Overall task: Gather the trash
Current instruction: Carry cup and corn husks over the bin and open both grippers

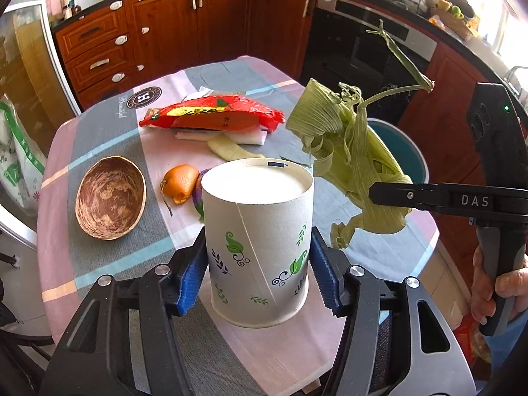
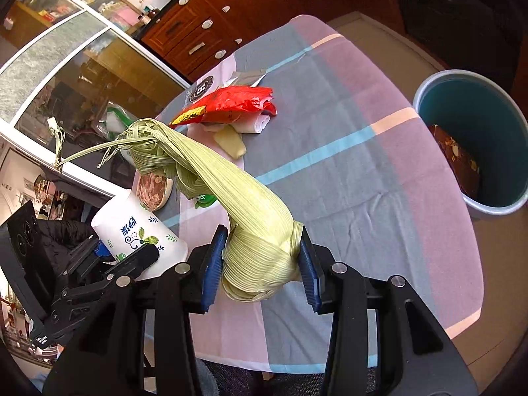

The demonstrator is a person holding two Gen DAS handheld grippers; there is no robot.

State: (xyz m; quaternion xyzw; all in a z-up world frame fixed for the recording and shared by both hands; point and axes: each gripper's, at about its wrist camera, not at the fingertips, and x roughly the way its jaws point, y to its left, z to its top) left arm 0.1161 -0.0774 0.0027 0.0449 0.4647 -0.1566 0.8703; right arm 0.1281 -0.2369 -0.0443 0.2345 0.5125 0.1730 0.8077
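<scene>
My left gripper (image 1: 255, 270) is shut on a white paper cup (image 1: 257, 241) with leaf prints, held upside down above the table's near edge; the cup also shows in the right wrist view (image 2: 142, 234). My right gripper (image 2: 260, 264) is shut on a bundle of green corn husk (image 2: 231, 204), held above the table; the husk also shows in the left wrist view (image 1: 356, 161). On the table lie a red snack bag (image 1: 214, 117), an orange peel (image 1: 180, 183), a pale peel strip (image 1: 231, 150) and white paper (image 1: 250, 137).
A teal trash bin (image 2: 475, 138) with brown waste inside stands on the floor beyond the table's right side. A brown wooden bowl (image 1: 110, 198) sits at the table's left. Wooden cabinets (image 1: 165, 33) and an oven (image 1: 366, 49) line the far wall.
</scene>
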